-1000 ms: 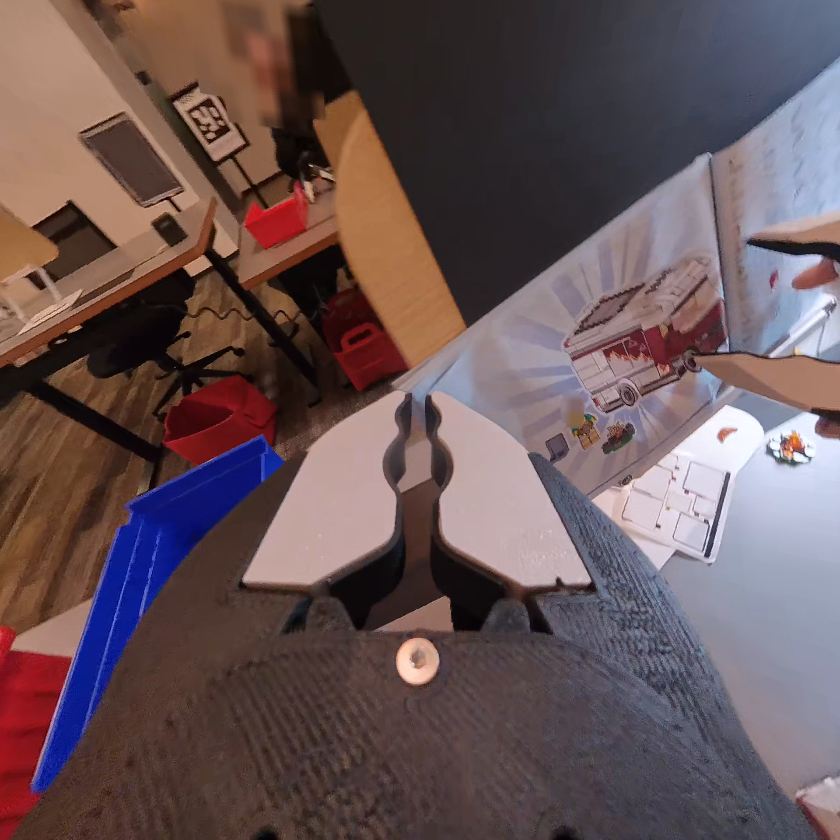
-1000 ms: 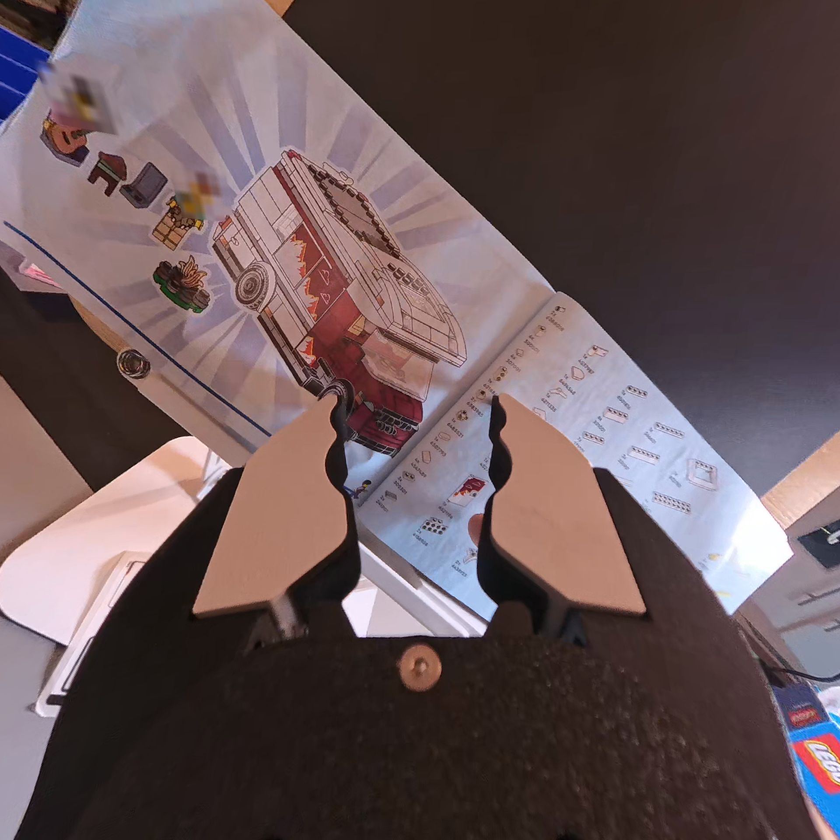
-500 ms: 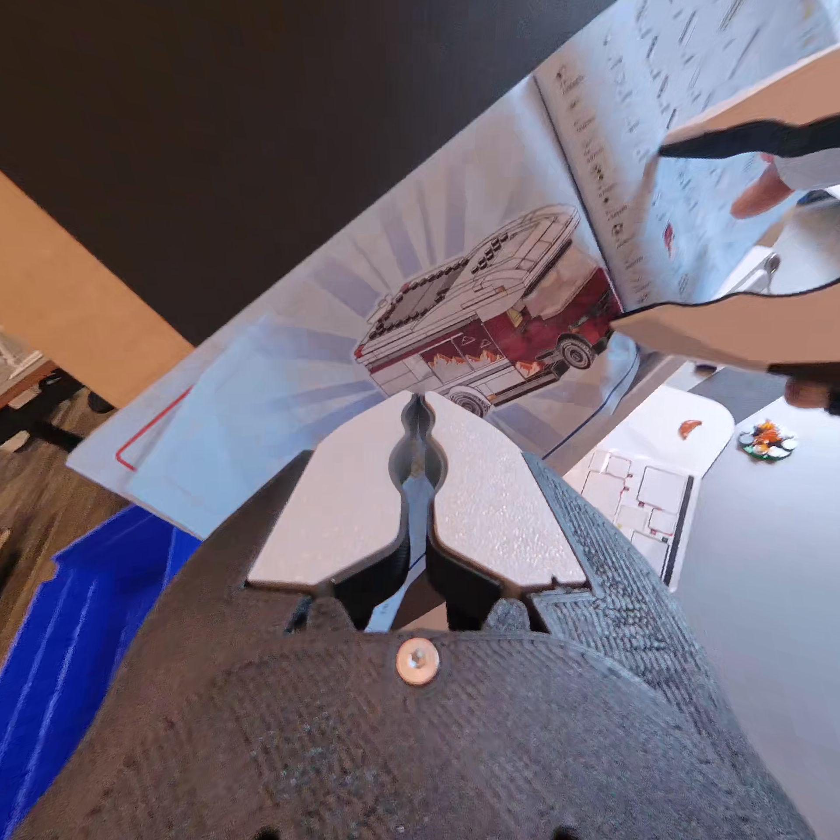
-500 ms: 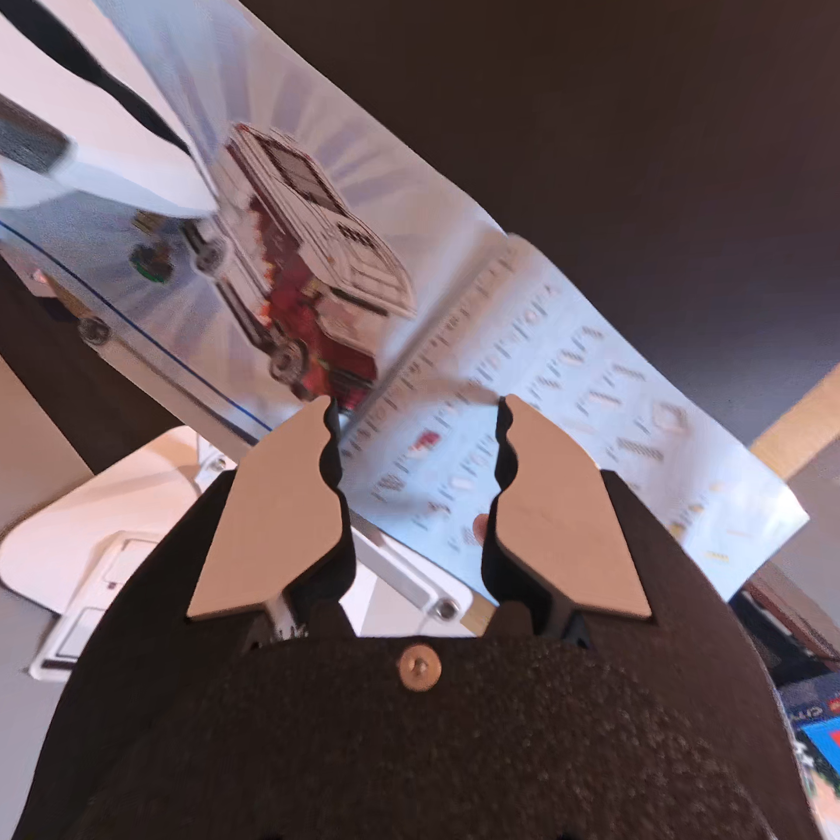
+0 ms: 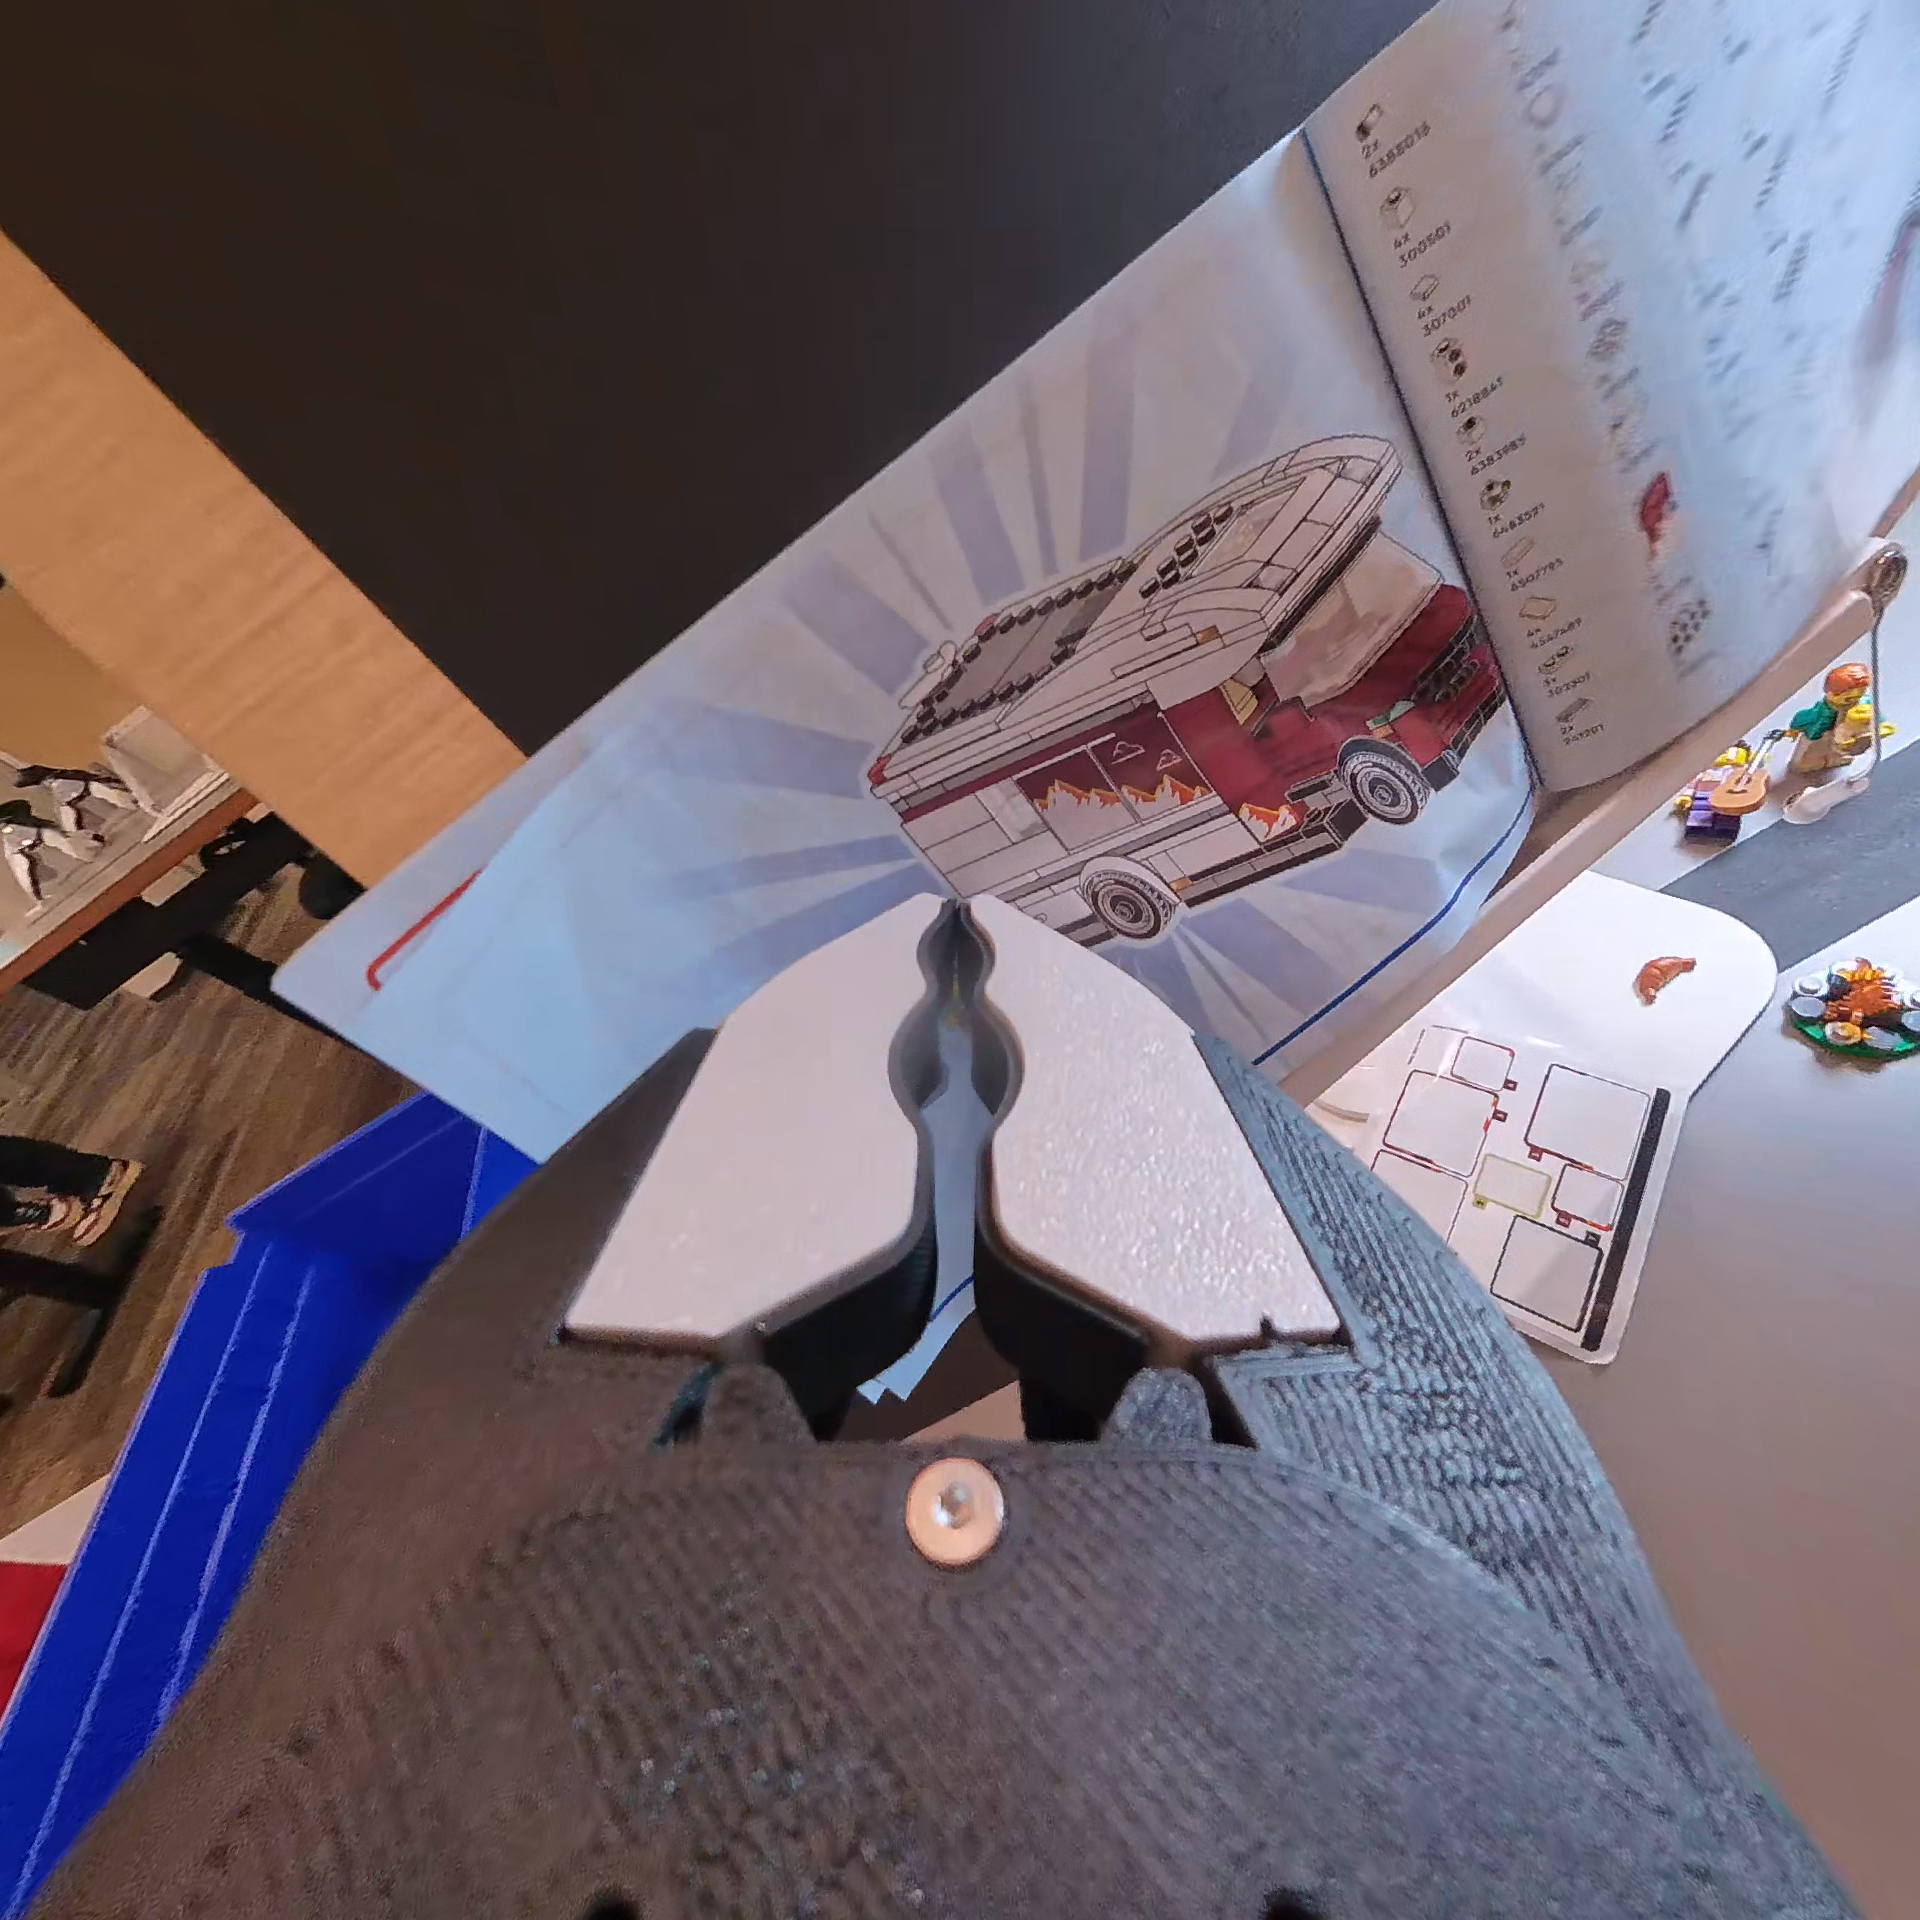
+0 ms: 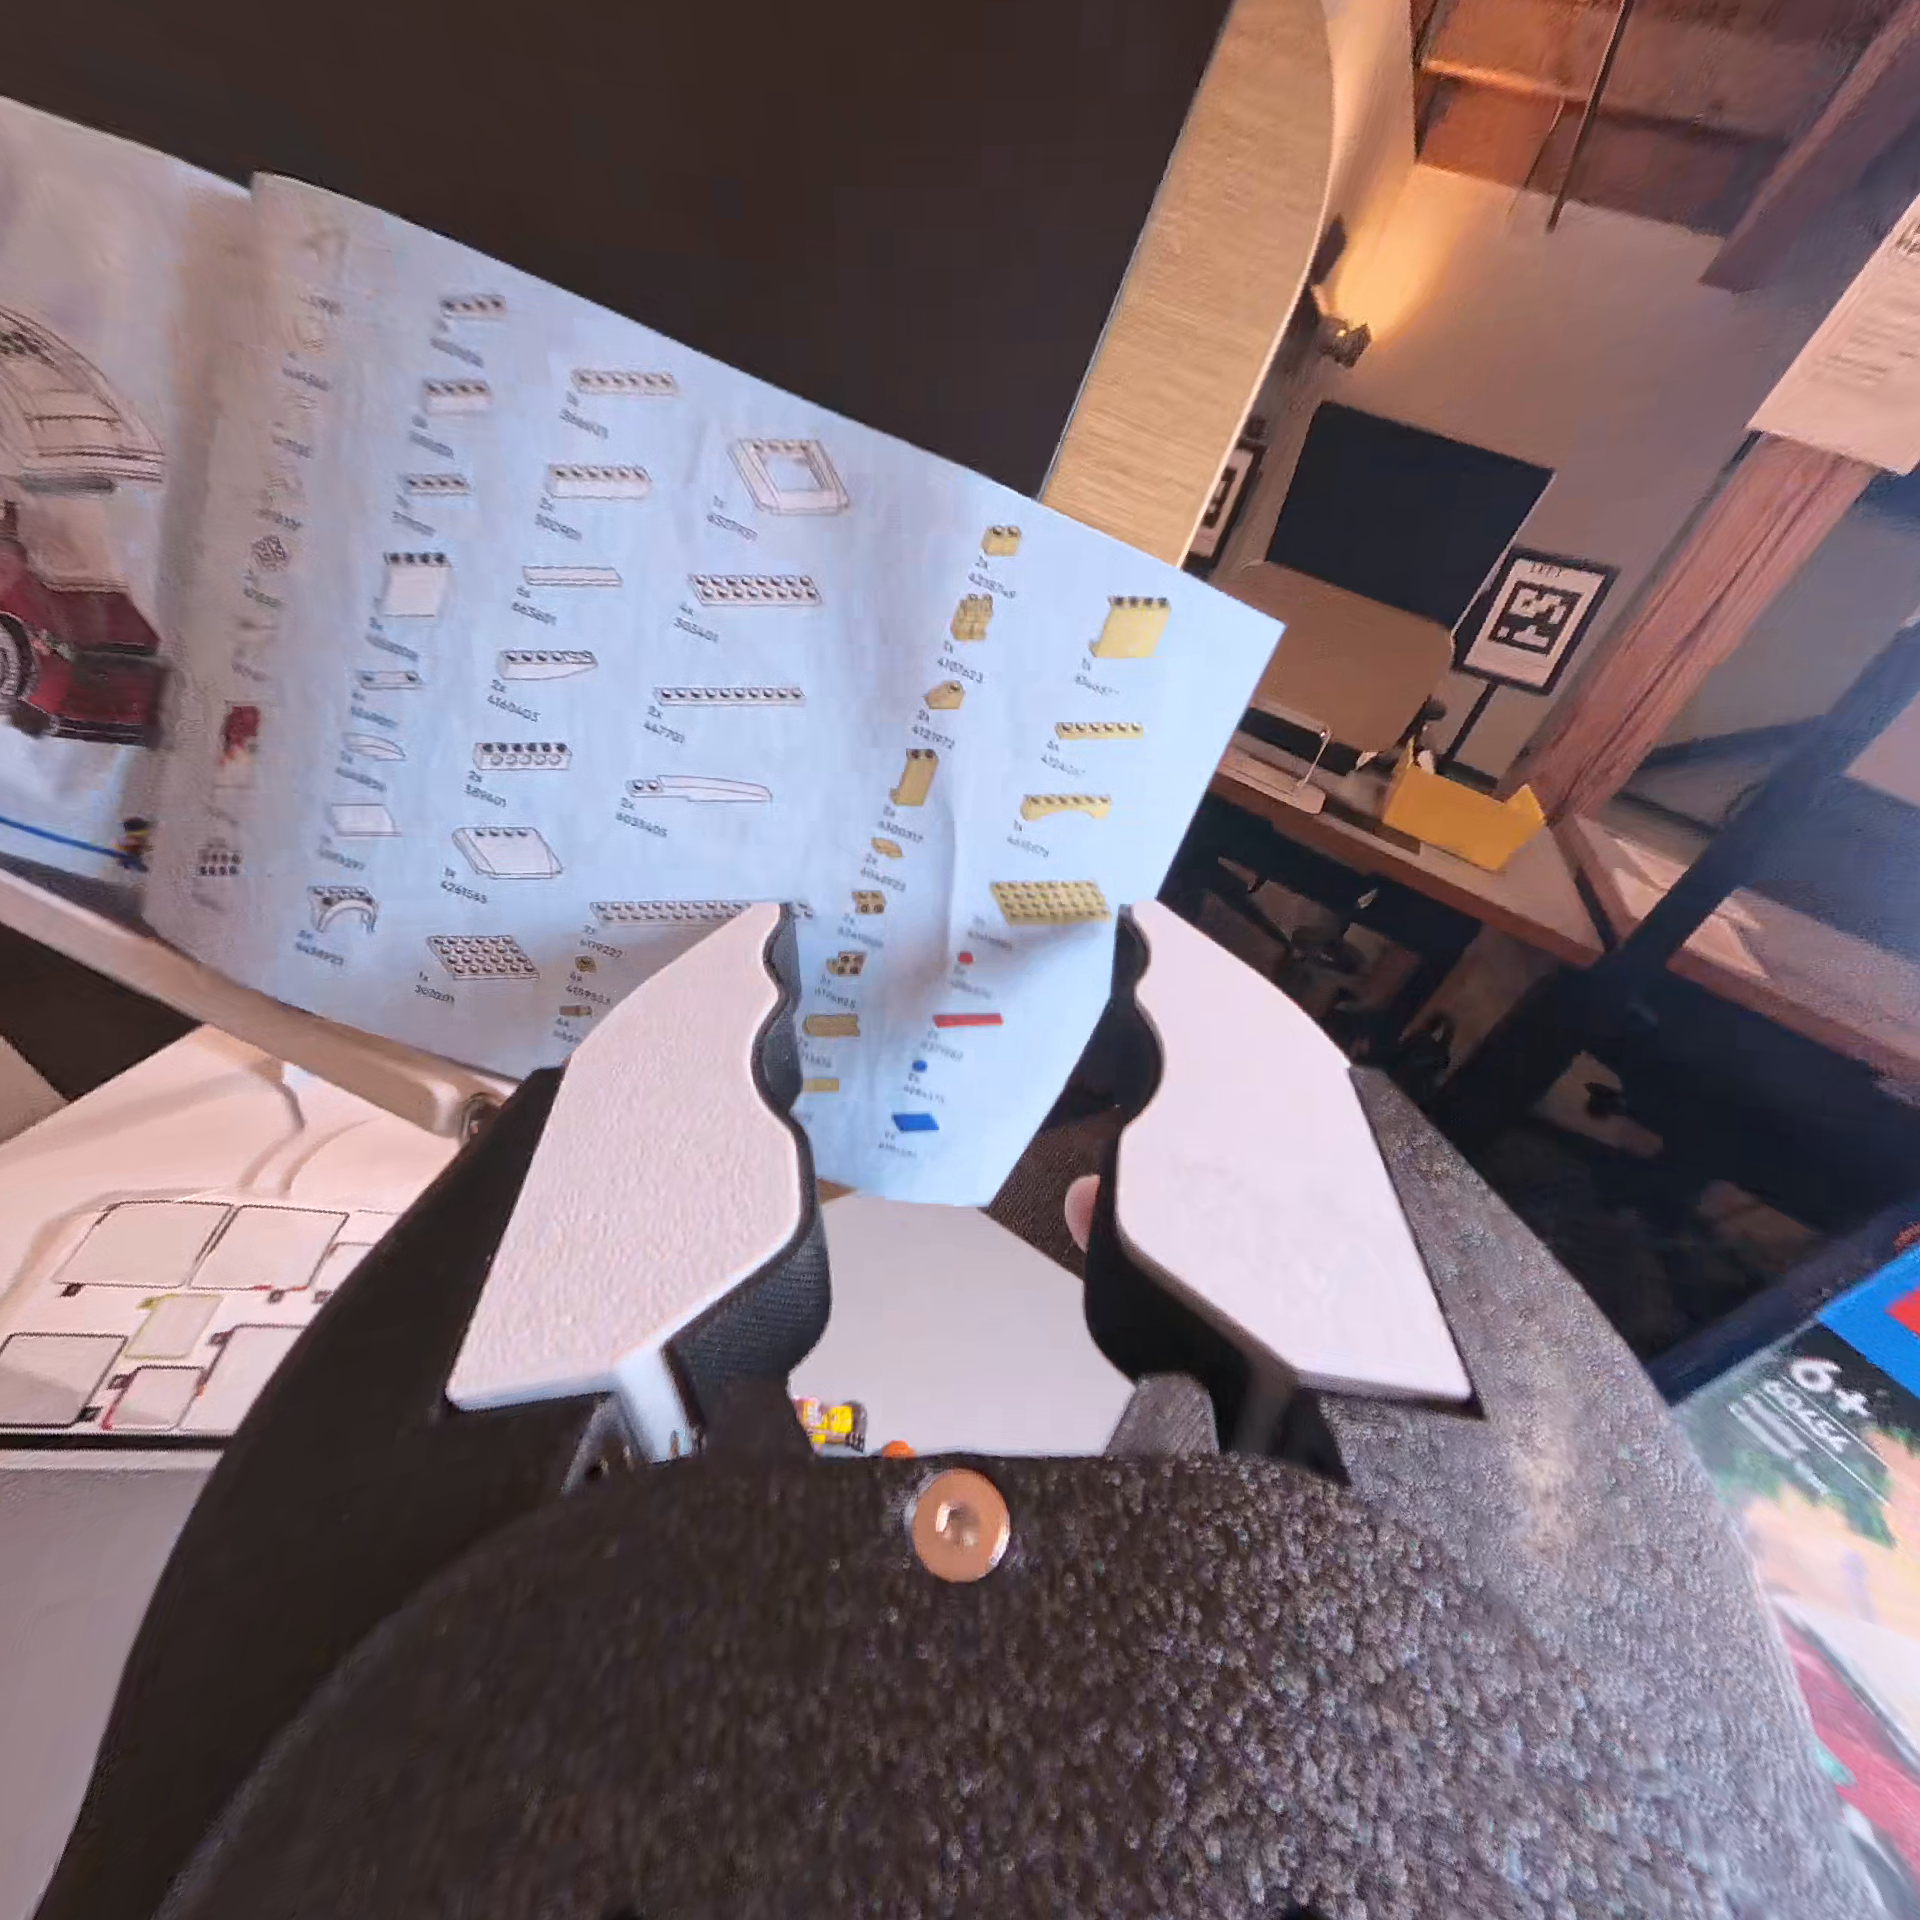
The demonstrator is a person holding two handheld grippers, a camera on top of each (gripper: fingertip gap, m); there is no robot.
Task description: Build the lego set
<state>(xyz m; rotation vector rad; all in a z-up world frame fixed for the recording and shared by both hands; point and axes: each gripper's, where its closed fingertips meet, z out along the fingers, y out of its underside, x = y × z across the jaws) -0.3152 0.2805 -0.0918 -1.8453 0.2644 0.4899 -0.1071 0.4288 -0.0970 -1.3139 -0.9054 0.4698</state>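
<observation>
Now left gripper [image 5: 954,914] clamps booklet [image 5: 790,831]; right gripper [image 6: 951,925] gone.

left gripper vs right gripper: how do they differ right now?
Left gripper: jaws closed, pinching the lower edge of the open, pale blue building-instruction booklet. Right gripper: jaws wide apart, holding nothing; the booklet's parts-list page hangs between them. Both have white fingers on black bodies.

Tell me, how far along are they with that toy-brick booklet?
Already done: the booklet stands open on its white stand, and built minifigures and a small campfire sit on the table. In hand: the left gripper pinches the booklet's lower page edge; the right gripper is open before the parts page. What remains isn't shown.
</observation>
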